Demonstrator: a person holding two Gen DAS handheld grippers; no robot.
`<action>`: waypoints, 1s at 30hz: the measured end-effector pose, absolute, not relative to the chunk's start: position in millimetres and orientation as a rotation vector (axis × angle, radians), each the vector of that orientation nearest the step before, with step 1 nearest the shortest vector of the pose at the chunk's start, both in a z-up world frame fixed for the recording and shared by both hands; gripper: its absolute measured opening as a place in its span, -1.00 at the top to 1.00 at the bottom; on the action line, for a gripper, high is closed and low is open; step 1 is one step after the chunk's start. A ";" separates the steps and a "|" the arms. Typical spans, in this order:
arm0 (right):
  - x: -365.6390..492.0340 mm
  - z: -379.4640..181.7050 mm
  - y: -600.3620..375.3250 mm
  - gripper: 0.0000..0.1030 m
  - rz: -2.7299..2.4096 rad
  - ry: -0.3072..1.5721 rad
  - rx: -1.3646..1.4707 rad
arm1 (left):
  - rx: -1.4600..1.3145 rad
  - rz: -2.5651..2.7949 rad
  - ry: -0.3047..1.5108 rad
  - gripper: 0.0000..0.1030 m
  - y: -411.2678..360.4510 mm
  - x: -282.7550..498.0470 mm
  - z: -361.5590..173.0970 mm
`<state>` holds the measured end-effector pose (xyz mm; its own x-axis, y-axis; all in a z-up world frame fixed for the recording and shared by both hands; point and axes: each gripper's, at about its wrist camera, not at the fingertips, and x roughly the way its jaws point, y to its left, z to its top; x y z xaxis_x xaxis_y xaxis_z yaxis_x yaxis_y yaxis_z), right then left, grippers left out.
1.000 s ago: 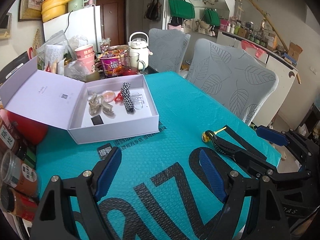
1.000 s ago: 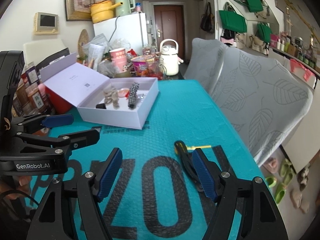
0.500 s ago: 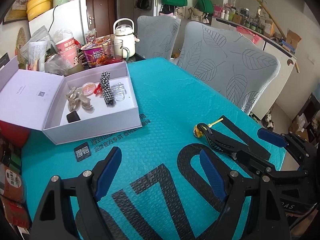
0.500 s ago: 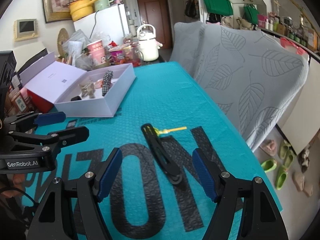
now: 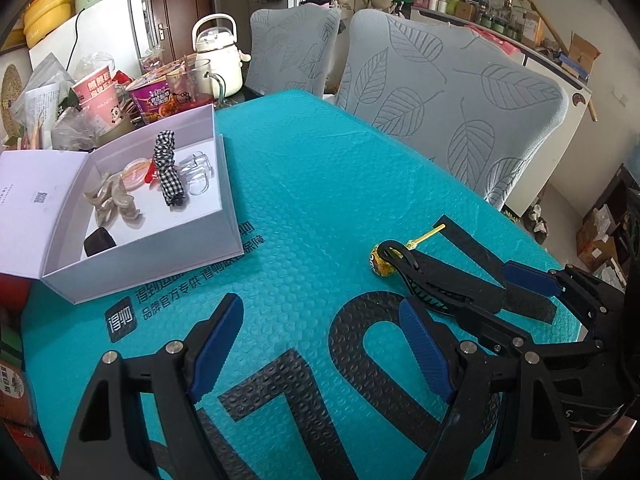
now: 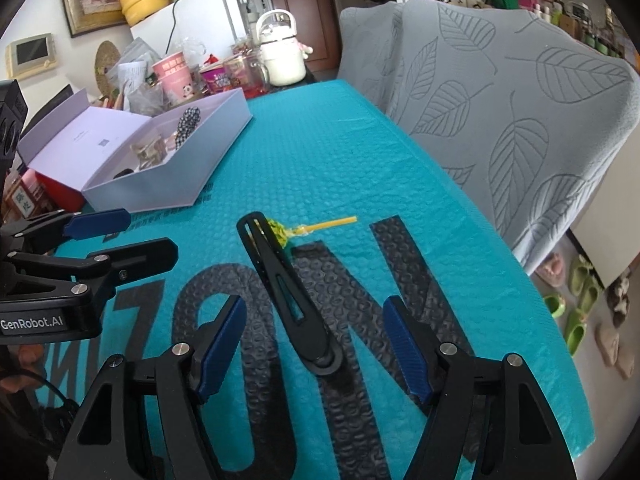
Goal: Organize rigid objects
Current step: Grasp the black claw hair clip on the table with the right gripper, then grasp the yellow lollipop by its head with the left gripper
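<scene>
Your right tongs [image 6: 312, 354] are spread wide, straddling the black clip [image 6: 286, 292] that lies flat on the worktop [image 6: 360, 168]; the left tongs [image 5: 320, 350] are released too, empty. The lollipop [image 6: 280, 230] touches the clip's far end, so a careless pinch may drag it along. The thin clip could also slip out. The box [image 5: 160, 258] is well apart.

I count one black hair clip [image 6: 286, 292] ahead of my right jaws, one yellow lollipop [image 6: 312, 227] touching its far end, one open white box [image 5: 132, 216] beyond my left jaws, two chairs [image 5: 448, 96].
</scene>
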<state>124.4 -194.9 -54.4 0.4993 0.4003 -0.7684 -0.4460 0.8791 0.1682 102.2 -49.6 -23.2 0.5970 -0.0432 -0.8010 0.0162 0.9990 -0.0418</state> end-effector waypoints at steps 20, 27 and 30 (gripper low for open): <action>126.3 -66.9 -184.9 0.59 0.579 0.903 -0.121 | -0.067 -0.039 0.996 -0.57 -41.0 136.0 -49.1; 124.1 -56.7 -205.8 0.59 0.522 0.873 -0.084 | -0.053 -0.079 0.988 -0.57 -49.0 143.4 -49.8; 124.9 -54.8 -217.4 0.59 0.487 0.873 -0.068 | -0.020 -0.111 0.978 -0.57 -59.9 145.9 -50.4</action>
<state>124.9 -217.4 -54.8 0.5409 0.3818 -0.7494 -0.4366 0.8890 0.1377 145.9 -59.9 -50.4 0.5539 -0.1028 -0.8262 0.0844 0.9942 -0.0670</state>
